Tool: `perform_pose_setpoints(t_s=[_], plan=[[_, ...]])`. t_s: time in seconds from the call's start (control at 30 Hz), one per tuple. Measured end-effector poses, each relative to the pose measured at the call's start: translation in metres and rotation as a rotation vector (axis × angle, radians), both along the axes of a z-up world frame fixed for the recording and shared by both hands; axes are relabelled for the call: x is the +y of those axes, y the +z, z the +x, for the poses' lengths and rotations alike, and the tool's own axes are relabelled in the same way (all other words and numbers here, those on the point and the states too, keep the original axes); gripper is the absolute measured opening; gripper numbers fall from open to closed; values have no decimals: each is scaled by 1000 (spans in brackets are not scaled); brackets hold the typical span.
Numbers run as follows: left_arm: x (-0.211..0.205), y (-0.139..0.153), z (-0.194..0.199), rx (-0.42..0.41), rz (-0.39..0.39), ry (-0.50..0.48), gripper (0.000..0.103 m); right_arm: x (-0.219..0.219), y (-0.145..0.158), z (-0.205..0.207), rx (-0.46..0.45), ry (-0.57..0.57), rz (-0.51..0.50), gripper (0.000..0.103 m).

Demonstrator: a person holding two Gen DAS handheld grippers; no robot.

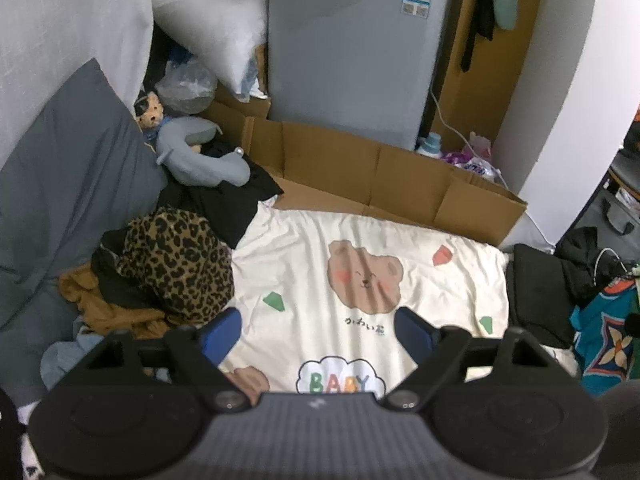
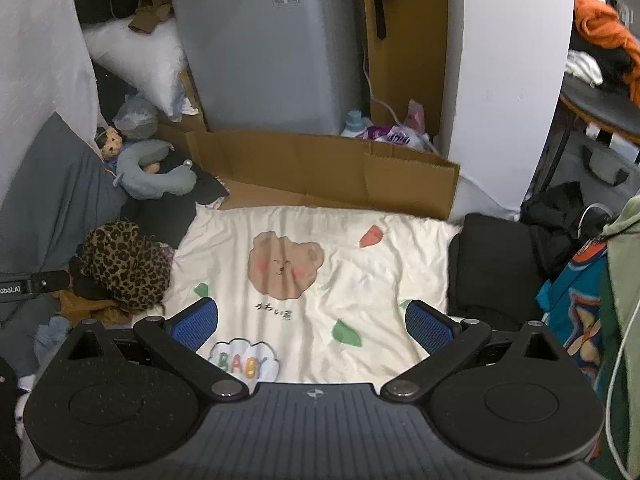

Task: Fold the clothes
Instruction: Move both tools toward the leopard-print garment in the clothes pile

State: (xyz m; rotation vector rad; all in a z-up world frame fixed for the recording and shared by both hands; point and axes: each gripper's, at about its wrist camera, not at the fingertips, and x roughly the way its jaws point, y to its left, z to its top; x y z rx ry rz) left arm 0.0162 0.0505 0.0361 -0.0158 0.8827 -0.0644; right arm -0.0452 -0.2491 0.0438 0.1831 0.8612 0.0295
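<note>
A heap of clothes lies at the left of a cream bear-print sheet: a leopard-print garment on top, a black one behind it, a brown one under it. At the sheet's right edge sits a folded black garment. My left gripper hovers open over the near part of the sheet, its left pad close to the leopard garment, and holds nothing. In the right wrist view my right gripper is open above the sheet, between the leopard garment and the folded black garment.
Flattened cardboard stands along the sheet's far edge before a grey appliance. A grey pillow and a grey plush toy lie at the left. Dark bags and a patterned teal cloth crowd the right.
</note>
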Motion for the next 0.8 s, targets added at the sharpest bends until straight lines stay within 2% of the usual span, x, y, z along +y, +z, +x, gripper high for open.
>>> perform_pose_setpoints(t_s=[0.17, 0.33, 0.5, 0.8], plan=[[17, 3, 8, -28, 12, -10, 86, -1, 1, 10, -2, -6, 33, 103], [30, 4, 16, -36, 32, -4, 86, -4, 1, 24, -2, 30, 22, 103], [46, -1, 26, -14, 12, 41, 86, -7, -2, 38, -5, 26, 14, 103], [74, -8, 40, -4, -23, 60, 86, -12, -17, 59, 10, 40, 15, 103]])
